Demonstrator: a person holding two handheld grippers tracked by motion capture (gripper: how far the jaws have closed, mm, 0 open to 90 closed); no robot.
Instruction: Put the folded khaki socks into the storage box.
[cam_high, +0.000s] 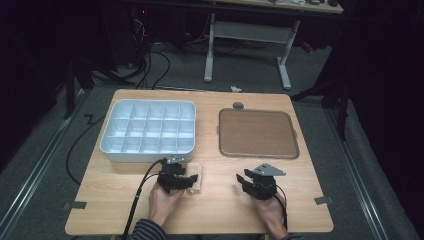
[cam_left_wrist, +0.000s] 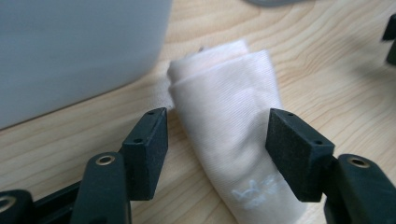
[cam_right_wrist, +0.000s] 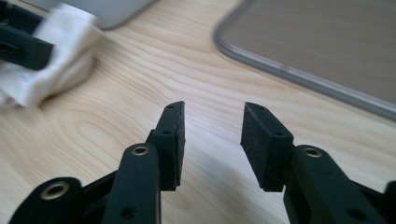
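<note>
Left gripper (cam_left_wrist: 217, 135) jaws stand wide, one on each side of the folded white cloth (cam_left_wrist: 233, 126); the right-hand pad looks to be at the fabric's edge, the left-hand pad stands off it with bare wood in the gap; no squeeze on the fabric visible, so not gripped; cloth runs lengthwise between the jaws, far end past the tips, near end with a faint white printed mark low by the right-hand pad; cloth lies flat on the wooden table (cam_left_wrist: 327, 70); in the high view the cloth (cam_high: 196, 176) sits under the front of the left gripper (cam_high: 187, 181), just before the near wall of the organizer.

Right gripper (cam_right_wrist: 212, 140) jaws parted, nothing between them, bare tabletop under the gap; from these jaws the cloth (cam_right_wrist: 56, 56) is off to the far left, blurred, with the left gripper's black jaw across it; right gripper (cam_high: 245, 182) in the high view sits well apart from the cloth.

White compartment organizer tray (cam_high: 148, 129) beyond the left jaws, its wall (cam_left_wrist: 79, 51) close at upper left, just beside the cloth's far end; brown flat tray (cam_high: 258, 133) ahead of the right jaws, rim (cam_right_wrist: 299, 70) at upper right; a hand (cam_high: 162, 202) holds the left gripper, another hand (cam_high: 272, 212) the right; small grey round thing (cam_high: 238, 105) at the brown tray's far edge.
</note>
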